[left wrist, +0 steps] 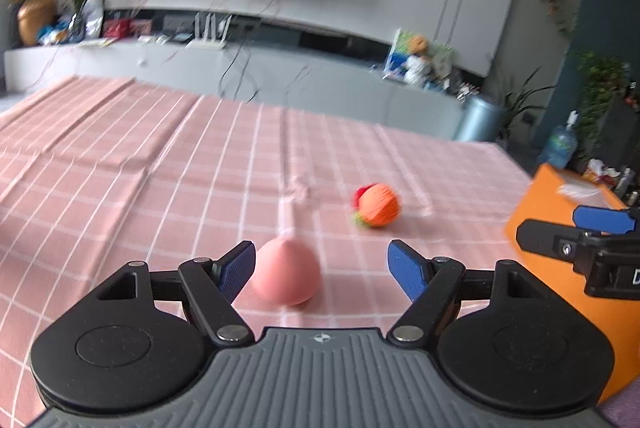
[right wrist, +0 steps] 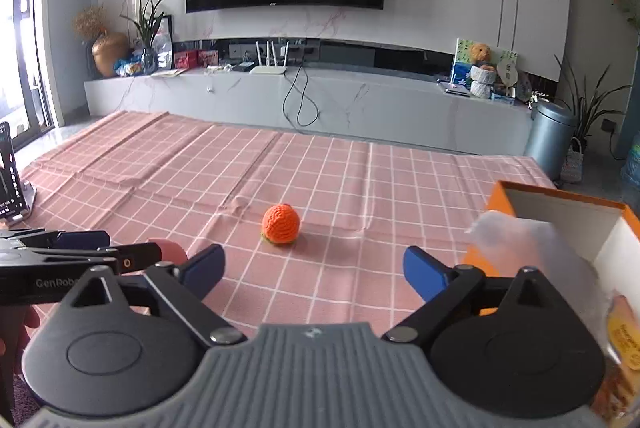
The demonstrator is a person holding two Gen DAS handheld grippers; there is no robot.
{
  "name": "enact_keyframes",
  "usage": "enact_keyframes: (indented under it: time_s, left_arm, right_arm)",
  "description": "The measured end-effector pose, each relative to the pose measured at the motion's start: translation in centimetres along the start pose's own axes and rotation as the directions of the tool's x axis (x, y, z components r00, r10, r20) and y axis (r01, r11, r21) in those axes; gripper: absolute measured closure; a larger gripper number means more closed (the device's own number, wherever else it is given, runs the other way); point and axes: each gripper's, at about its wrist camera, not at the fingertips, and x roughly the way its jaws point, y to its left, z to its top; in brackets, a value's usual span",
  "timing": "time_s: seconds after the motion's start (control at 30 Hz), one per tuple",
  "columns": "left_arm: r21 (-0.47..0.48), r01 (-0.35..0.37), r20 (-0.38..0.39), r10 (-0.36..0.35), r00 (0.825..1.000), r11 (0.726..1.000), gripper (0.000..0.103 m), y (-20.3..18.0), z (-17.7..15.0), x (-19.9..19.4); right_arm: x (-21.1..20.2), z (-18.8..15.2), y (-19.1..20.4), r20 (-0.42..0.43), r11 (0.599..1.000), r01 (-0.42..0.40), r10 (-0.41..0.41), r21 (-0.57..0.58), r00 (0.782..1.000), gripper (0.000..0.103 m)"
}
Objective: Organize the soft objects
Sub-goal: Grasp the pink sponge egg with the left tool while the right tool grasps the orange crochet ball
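A soft pink peach-shaped toy (left wrist: 286,272) lies on the pink checked cloth, just inside my open left gripper (left wrist: 321,268), close to the left finger. An orange crocheted ball (left wrist: 377,206) with red and green bits lies further out to the right; it also shows in the right wrist view (right wrist: 281,224). My right gripper (right wrist: 314,268) is open and empty above the cloth. An open orange box (right wrist: 560,211) stands at the right, with white stuffing (right wrist: 516,240) in it. The left gripper (right wrist: 80,248) shows at the left, partly hiding the pink toy (right wrist: 172,250).
The pink checked cloth (right wrist: 200,167) covers the table. A phone on a stand (right wrist: 12,183) is at the far left edge. A TV cabinet (right wrist: 360,99) and a metal bin (right wrist: 554,135) stand beyond the table. The right gripper (left wrist: 580,232) reaches in beside the orange box (left wrist: 560,268).
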Motion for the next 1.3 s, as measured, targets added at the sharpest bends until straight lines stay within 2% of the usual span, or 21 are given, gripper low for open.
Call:
enact_keyframes:
  time_s: [0.13,0.27,0.4,0.47,0.5,0.6,0.67,0.8,0.93,1.1,1.17,1.3]
  left_arm:
    - [-0.025,-0.037,-0.037,0.036,0.999,0.999,0.015,1.1,-0.7,1.7]
    - [-0.049,-0.035,-0.065,0.032,0.997,0.998,0.016,1.8,-0.8,2.9]
    - [-0.063,-0.033,-0.094,0.027,0.995,0.997,0.028,1.9,-1.0,3.7]
    - [-0.064,-0.03,-0.107,0.023,0.994,0.998,0.037,2.0,-1.0,4.1]
    - [-0.059,-0.031,-0.111,0.024,0.994,0.998,0.046,2.0,-1.0,4.2]
    - [-0.039,-0.033,-0.112,0.029,0.993,0.999,0.048,2.0,-0.7,4.5]
    - [-0.047,-0.031,-0.108,0.026,0.994,0.998,0.049,2.0,-0.4,4.5]
    - [-0.05,-0.048,-0.068,0.045,0.997,0.998,0.05,1.9,0.5,4.6]
    - [-0.05,-0.05,-0.061,0.047,0.997,0.997,0.05,1.9,1.2,5.3]
    - [-0.05,-0.054,-0.066,0.051,0.996,0.997,0.05,2.0,1.3,6.0]
    - [-0.048,-0.055,-0.071,0.052,0.996,0.997,0.05,2.1,1.3,6.1]
    - [-0.049,-0.055,-0.079,0.051,0.996,0.997,0.05,2.1,1.2,6.3]
  right_arm:
    - [2.6,0.1,0.9,-0.028,1.0,-0.016,0.016,-0.024,0.999,0.014]
    - [4.7,0.4,1.6,-0.025,0.999,-0.013,0.012,-0.037,1.0,0.017]
    - [7.0,0.8,2.5,-0.032,0.997,0.0,-0.002,-0.072,0.999,0.024]
    - [8.1,0.9,2.9,-0.037,0.997,-0.006,0.003,-0.083,0.999,0.028]
    - [8.6,1.0,3.0,-0.04,0.996,-0.01,0.007,-0.084,0.999,0.028]
    - [10.0,1.2,3.5,-0.044,0.995,-0.02,0.016,-0.093,0.999,0.031]
    - [10.9,1.4,3.7,-0.045,0.994,-0.019,0.014,-0.107,0.999,0.036]
    - [12.6,1.8,3.8,-0.052,0.993,-0.013,0.007,-0.114,0.999,0.038]
    - [14.1,2.2,3.8,-0.066,0.994,-0.02,0.013,-0.106,0.998,0.042]
    - [15.4,2.1,4.2,-0.079,0.994,-0.031,0.023,-0.109,0.997,0.047]
    - [15.8,2.1,4.3,-0.088,0.993,-0.034,0.024,-0.111,0.996,0.052]
    - [16.2,2.0,4.2,-0.089,0.995,-0.031,0.022,-0.099,0.996,0.053]
